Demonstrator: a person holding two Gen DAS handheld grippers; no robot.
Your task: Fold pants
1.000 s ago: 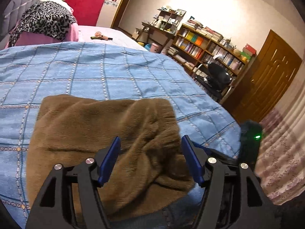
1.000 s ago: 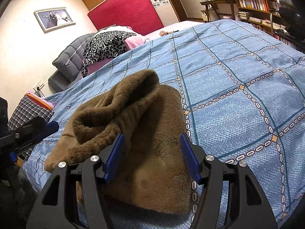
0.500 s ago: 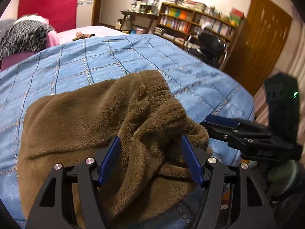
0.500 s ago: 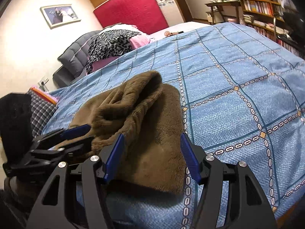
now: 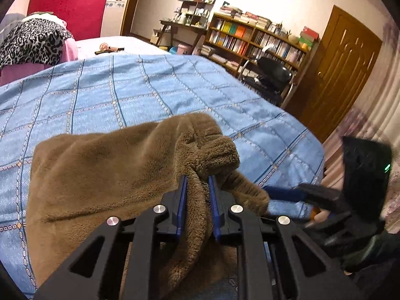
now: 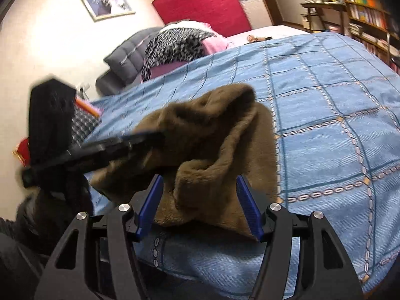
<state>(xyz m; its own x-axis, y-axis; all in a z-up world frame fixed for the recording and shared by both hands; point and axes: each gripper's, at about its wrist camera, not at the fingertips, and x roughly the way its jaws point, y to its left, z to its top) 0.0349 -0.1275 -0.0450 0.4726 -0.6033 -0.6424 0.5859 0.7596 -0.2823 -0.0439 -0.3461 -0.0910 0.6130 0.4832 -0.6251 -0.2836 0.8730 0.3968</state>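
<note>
Left wrist: left hand-held gripper (image 5: 197, 182) just closed, pinching pants (image 5: 120, 165) (brown fleece).

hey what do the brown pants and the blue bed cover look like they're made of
The brown pants look like plush fleece: a fuzzy matte pile, with a ribbed cuff bunching softly where the left tongs pinch it. The blue bed cover looks like a flat woven fabric, perhaps cotton, with a fine diagonal weave and a woven chain-pattern grid.

Fuzzy fleece pants (image 5: 105, 172), woven cloth bedspread (image 5: 150, 92)
</note>
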